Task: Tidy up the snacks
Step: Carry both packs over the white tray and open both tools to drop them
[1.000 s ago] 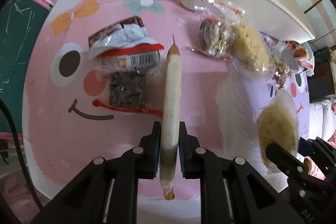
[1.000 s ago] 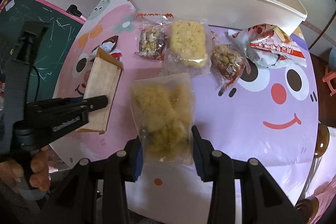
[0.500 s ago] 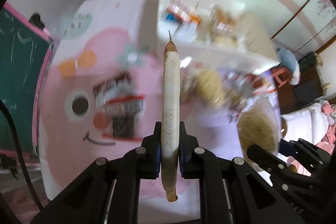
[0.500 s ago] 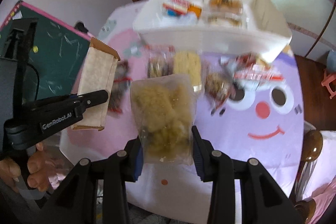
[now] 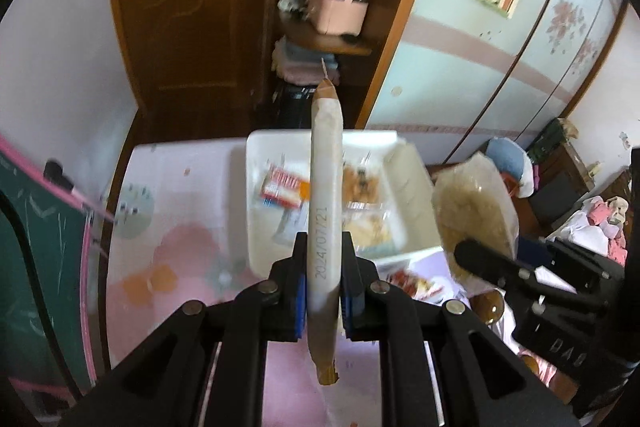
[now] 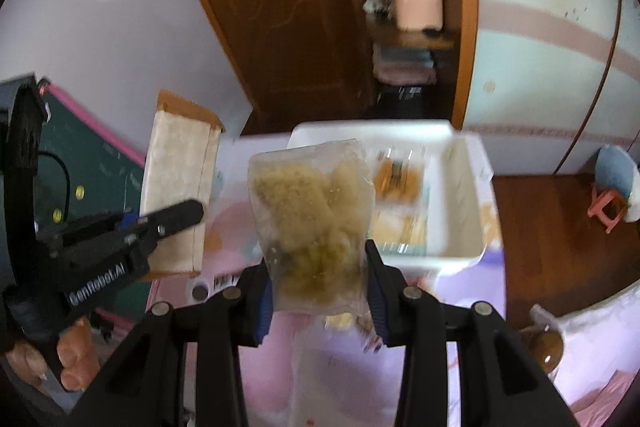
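The desk point(image 5: 192, 211), w/ its pink and lilac cartoon cloth, filled the lower half of both views, motion-blurred. On it, toward 12 o'clock from the tools, sat a white bin point(image 6: 460, 195); it looked to hold at least 3 wrapped snacks: a red-and-white packet point(image 5: 282, 187) at 9 o'clock inside, an orange-brown one point(image 6: 398, 175) toward 12, a pale yellow one point(image 6: 400, 231) nearer 6. Too blurred to read labels.

Right tool point(image 6: 320, 287) was clamped on a clear bag of pale yellow puffed snacks point(image 6: 310, 223), lower edge pinched betw. both blue-padded fingers, bag standing upright, held up in front of the bin's near-left part as that cam saw it. From the left cam the same bag showed at 3 o'clock, beside the bin's right wall.

Left tool point(image 5: 323, 287) was closed on a flat cream packet w/ brown ends point(image 5: 326, 195), seen edge-on, running 6 to 12 o'clock, date stamp 2024/07/21 along its edge. It overlapped the bin's middle in that view; height over the bin — couldn't tell. In the right cam the packet's broad face showed at 9 o'clock, left of the clear bag, well apart from it.

A red-and-white wrapper point(image 5: 412, 279) lay on the cloth just at 6 o'clock of the bin. Behind, at 12: wooden door point(image 6: 280, 11) and shelves w/ a pink box point(image 5: 340, 9).
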A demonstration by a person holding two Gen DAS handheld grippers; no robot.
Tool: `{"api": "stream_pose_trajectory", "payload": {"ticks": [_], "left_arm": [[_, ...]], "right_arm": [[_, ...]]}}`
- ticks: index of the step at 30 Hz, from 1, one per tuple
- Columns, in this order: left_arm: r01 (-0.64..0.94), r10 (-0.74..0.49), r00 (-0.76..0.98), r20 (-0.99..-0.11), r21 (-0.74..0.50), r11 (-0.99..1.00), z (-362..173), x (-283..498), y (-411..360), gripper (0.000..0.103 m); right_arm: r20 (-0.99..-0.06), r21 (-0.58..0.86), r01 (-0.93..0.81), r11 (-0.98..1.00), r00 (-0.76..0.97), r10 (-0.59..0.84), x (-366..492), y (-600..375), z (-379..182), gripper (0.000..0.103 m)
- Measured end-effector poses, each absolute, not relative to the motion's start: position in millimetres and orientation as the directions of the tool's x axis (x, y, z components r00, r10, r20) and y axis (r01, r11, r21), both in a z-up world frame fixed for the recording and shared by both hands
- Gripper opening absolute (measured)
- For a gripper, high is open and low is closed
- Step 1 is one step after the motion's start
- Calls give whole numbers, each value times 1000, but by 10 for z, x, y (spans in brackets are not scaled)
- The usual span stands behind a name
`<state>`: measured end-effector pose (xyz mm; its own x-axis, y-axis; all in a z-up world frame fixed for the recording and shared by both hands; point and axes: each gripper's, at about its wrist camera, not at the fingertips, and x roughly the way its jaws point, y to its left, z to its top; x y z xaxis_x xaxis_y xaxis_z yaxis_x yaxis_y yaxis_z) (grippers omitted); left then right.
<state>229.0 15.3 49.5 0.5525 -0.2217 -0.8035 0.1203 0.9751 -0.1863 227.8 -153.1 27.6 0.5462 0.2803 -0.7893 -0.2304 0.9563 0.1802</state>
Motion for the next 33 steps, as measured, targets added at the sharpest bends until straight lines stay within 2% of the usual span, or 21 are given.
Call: {"api": "stream_pose_trajectory", "payload": {"ticks": [4,10,31,32,33], "left_arm": [[142,-229,574,-786,-180,973,657,2570,78,11],[157,-241,582,-777,-183,970,658,2940,13,11],[189,-236,454,-859,-166,968,-157,3629,-281,12],[187,-227,458,-859,-157,970,-175,3634,-278,15],[188,-213,464,-860,-139,972,-191,3634,-296,32]], "right_arm": [[-764,156,-198,968,597,245,2533,-1578,505,39],[-759,155,-136,978,618,206,2894,-1633,532,39],[-863,125,-5,992,492,111,3504,-1710,-259,41],[-866,129,-1,992,488,113,3509,-1715,-283,41],[-872,136,7,991,476,116,3525,-1728,-322,41]]}}
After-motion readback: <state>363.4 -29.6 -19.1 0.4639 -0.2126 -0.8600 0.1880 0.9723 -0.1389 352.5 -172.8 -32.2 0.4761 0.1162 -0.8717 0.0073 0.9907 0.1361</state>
